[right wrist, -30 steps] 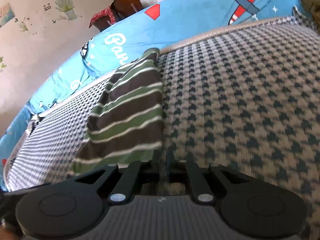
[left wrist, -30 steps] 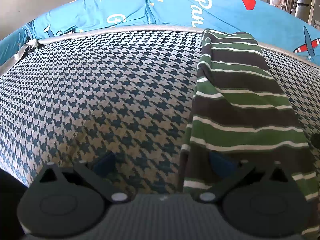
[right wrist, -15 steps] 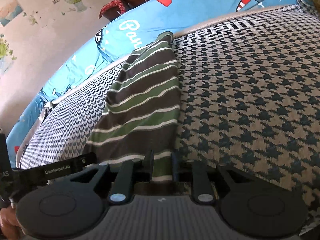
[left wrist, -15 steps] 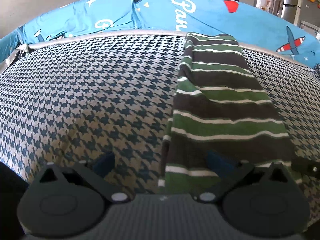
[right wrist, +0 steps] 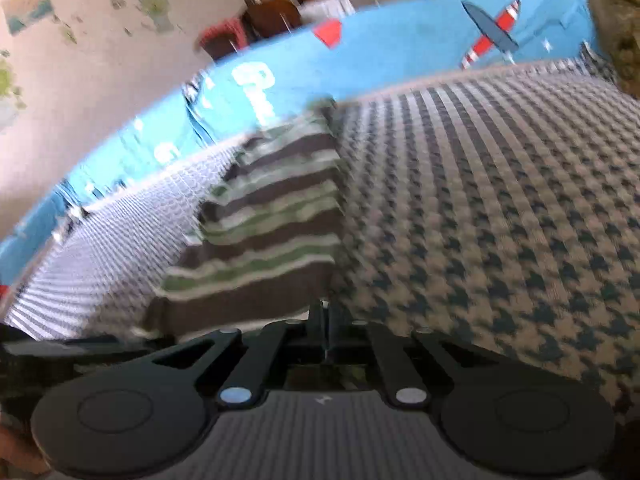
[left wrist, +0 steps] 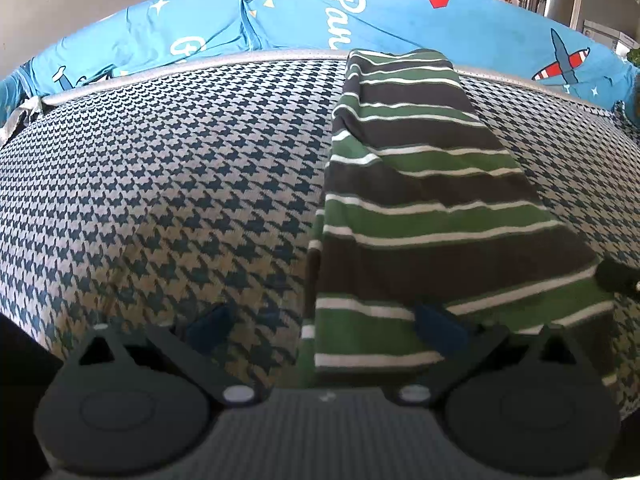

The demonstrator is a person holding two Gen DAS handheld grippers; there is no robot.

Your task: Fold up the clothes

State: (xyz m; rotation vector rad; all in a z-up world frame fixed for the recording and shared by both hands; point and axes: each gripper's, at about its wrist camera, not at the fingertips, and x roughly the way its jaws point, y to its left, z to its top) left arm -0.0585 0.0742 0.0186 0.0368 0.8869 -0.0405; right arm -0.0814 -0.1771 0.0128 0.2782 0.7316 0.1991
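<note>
A garment [left wrist: 420, 208] in green, dark grey and white stripes lies as a long folded strip on the houndstooth cover [left wrist: 180, 180]. My left gripper [left wrist: 320, 328] is open at the strip's near left corner, one finger over the garment and the other over the cover. The tip of my right gripper [left wrist: 618, 276] touches the near right edge, where the stripes slant upward. In the blurred right wrist view my right gripper [right wrist: 324, 320] is shut at the near right corner of the garment [right wrist: 276, 240], apparently pinching its edge.
Bright blue bedding [left wrist: 280, 12] with plane prints runs along the far edge of the cover [right wrist: 500, 200]. An olive-brown fuzzy thing [right wrist: 616, 20] sits at the far right corner. A chair [right wrist: 264, 20] and a wall stand beyond.
The right gripper's fingers have closed from a narrow gap to shut at the garment's near right corner, and its view is now motion-blurred. The left gripper stays open and has shifted slightly.
</note>
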